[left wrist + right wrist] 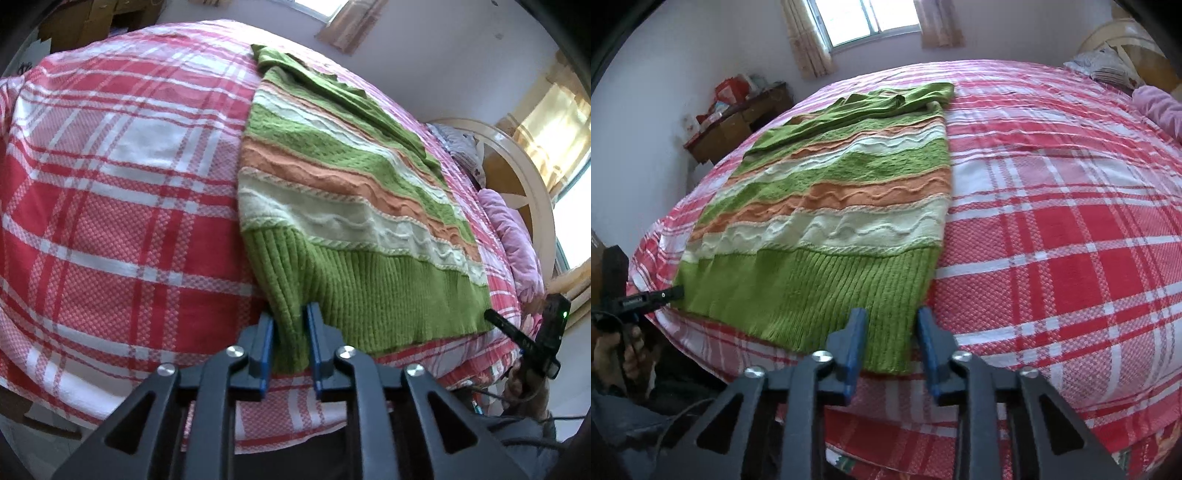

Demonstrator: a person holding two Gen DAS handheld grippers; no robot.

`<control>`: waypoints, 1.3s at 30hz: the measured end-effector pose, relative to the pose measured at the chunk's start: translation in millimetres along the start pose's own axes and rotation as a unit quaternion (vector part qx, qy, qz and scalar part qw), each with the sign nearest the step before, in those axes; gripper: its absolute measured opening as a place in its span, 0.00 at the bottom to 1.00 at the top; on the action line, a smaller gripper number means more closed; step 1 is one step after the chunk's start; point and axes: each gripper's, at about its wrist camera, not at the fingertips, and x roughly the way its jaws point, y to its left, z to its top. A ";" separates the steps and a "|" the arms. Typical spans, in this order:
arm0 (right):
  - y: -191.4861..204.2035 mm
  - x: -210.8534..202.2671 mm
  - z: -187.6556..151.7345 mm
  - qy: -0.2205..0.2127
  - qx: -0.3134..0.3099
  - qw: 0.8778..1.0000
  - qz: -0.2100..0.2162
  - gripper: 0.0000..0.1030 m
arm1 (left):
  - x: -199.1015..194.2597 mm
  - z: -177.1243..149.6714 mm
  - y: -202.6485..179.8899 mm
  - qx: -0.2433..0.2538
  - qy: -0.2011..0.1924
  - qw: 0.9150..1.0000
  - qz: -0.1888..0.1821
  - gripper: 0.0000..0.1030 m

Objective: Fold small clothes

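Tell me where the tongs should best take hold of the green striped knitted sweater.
Probably the ribbed green hem of the green, orange and white striped knitted sweater, at its two near corners, coming from the bed's near edge: it lies flat, hem nearest.

A bed [1052,240] in red-and-white plaid bears a striped green sweater [831,221] lying flat, pillows [1108,68] at its head.

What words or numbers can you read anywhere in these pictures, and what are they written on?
None can be read.
The other gripper's black body carries a small pale label, too blurred to read.
The red packages on the wooden cabinet show no print clear enough to make out.
The striped sweater and the plaid bedsheet bear patterns only, no writing.
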 end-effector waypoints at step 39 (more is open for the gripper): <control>-0.3 -80.7 104.8 -0.167 0.020 0.975 0.148 0.04 | -68.0 103.5 -25.6 -0.007 -0.153 0.982 -0.106 0.05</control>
